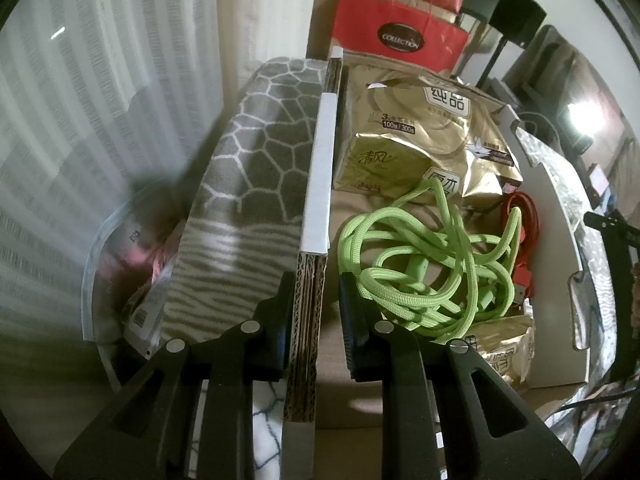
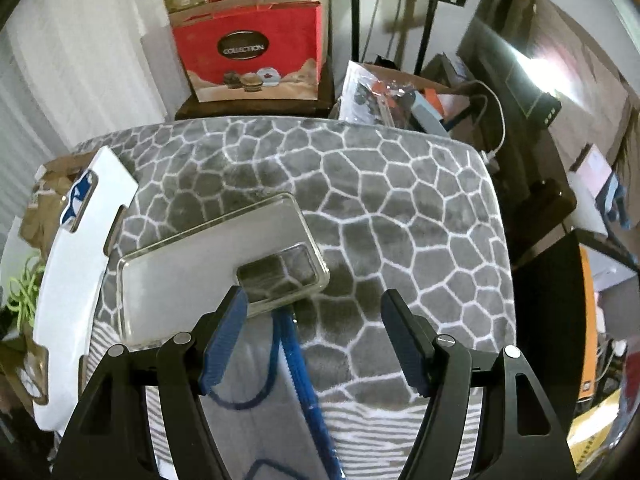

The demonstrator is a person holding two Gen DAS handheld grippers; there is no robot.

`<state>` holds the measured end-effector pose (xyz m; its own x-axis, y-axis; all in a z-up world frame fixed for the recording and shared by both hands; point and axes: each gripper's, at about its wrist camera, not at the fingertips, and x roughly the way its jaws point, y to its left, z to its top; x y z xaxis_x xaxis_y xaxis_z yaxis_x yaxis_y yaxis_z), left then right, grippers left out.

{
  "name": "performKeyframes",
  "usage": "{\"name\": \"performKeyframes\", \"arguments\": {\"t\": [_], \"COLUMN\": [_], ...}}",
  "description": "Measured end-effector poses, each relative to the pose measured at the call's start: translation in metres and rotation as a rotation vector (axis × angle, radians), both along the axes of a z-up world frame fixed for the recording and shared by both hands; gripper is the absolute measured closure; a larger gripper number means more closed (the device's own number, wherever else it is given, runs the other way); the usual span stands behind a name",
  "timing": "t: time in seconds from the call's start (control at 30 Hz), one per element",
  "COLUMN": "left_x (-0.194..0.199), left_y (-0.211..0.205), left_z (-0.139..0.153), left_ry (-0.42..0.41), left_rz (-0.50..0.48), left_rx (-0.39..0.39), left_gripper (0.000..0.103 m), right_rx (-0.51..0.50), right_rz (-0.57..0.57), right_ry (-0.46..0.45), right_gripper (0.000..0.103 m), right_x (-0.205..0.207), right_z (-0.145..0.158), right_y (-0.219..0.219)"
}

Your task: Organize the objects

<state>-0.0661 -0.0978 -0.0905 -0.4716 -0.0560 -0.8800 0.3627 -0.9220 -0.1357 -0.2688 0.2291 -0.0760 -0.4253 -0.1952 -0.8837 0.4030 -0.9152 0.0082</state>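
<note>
My left gripper (image 1: 316, 284) is shut on the corrugated side wall of a cardboard box (image 1: 316, 184), one finger on each side of the wall. Inside the box lie a tangled green cord (image 1: 420, 272), gold tissue packs (image 1: 420, 132) and a red cable (image 1: 528, 232). In the right wrist view my right gripper (image 2: 314, 300) stands open over a grey honeycomb-patterned mat (image 2: 360, 200). A clear phone case (image 2: 192, 264) lies flat on the mat, its near corner by my left fingertip. A blue cord (image 2: 300, 364) runs from under the case between the fingers, gripped by neither.
The same mat (image 1: 248, 168) lies left of the box wall, with a clear plastic bin (image 1: 104, 264) beyond it. The box's white flap (image 2: 80, 248) borders the mat's left edge. A red gift bag (image 2: 248, 48) stands behind; cluttered boxes and cables sit at the right.
</note>
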Motion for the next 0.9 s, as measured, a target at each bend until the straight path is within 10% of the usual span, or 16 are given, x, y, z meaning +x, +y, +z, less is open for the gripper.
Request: {"name": "performKeyframes", "arguments": {"t": [0.3, 0.9], "left_x": [0.001, 0.0], "left_y": [-0.002, -0.004], "left_z": [0.0, 0.0], "left_ry": [0.004, 0.005], "left_rz": [-0.005, -0.004], "left_rx": [0.01, 0.018], "left_gripper": [0.085, 0.085], "right_rx": [-0.082, -0.235], "right_rz": [-0.064, 0.052], "right_ry": [-0.07, 0.152], "right_gripper": [0.086, 0.101], "right_x": [-0.018, 0.022], "right_z": [-0.019, 0.086], "right_y": [0.008, -0.022]}}
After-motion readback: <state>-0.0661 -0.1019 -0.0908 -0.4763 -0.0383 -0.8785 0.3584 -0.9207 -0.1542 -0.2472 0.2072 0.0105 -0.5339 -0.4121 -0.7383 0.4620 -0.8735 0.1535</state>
